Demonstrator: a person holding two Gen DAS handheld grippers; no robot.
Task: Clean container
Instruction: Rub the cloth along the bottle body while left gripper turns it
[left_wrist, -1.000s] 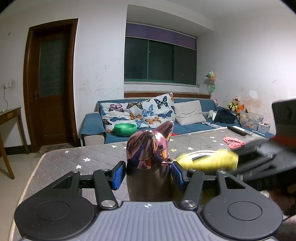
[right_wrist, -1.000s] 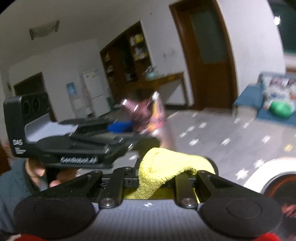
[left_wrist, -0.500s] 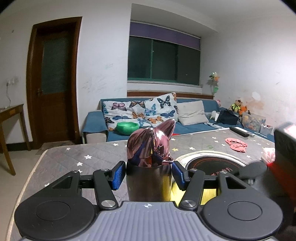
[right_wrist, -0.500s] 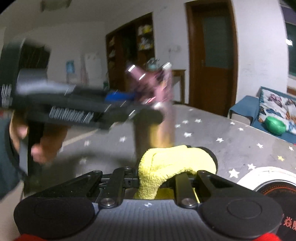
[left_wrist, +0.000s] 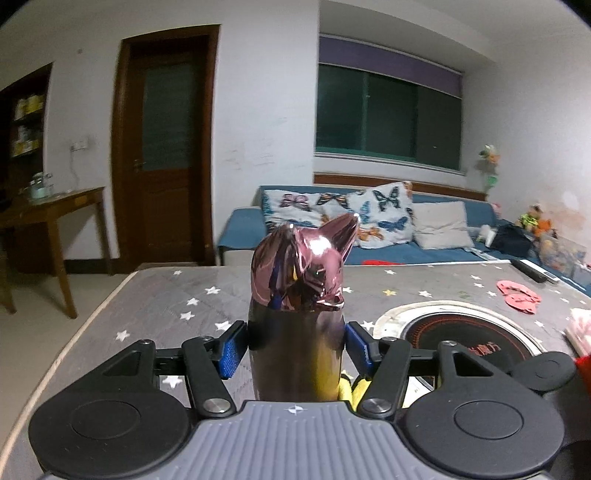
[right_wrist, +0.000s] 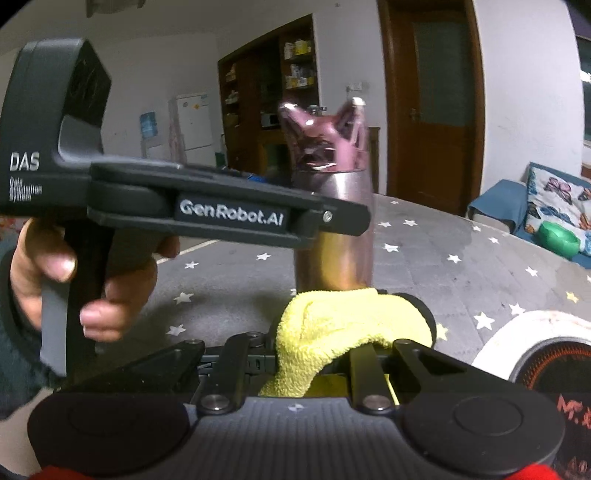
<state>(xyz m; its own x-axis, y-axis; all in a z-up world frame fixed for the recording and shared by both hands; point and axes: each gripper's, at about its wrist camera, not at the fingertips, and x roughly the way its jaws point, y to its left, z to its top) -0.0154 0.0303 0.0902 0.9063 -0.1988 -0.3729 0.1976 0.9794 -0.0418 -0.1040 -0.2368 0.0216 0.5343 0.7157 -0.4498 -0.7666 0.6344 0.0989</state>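
Observation:
The container is a shiny metal bottle (left_wrist: 295, 354) with a pink cat-head lid (left_wrist: 306, 266). My left gripper (left_wrist: 295, 347) is shut on its body and holds it upright above the table. In the right wrist view the bottle (right_wrist: 334, 229) stands just ahead, with the left gripper's body (right_wrist: 229, 214) across it. My right gripper (right_wrist: 354, 325) is shut on a yellow cloth (right_wrist: 343, 325), which touches the bottle's lower side. A bit of the cloth (left_wrist: 351, 387) shows under the bottle in the left wrist view.
A grey star-patterned table (left_wrist: 177, 306) holds a round induction cooker (left_wrist: 461, 336) and red items (left_wrist: 517, 291) at the right. A blue sofa (left_wrist: 388, 251) with cushions, a wooden door (left_wrist: 166, 155) and a side table (left_wrist: 48, 210) stand behind.
The right gripper with the cloth has come down and in, from beside the bottle to against its lower side. The left gripper has kept hold of the bottle and turned slightly left.

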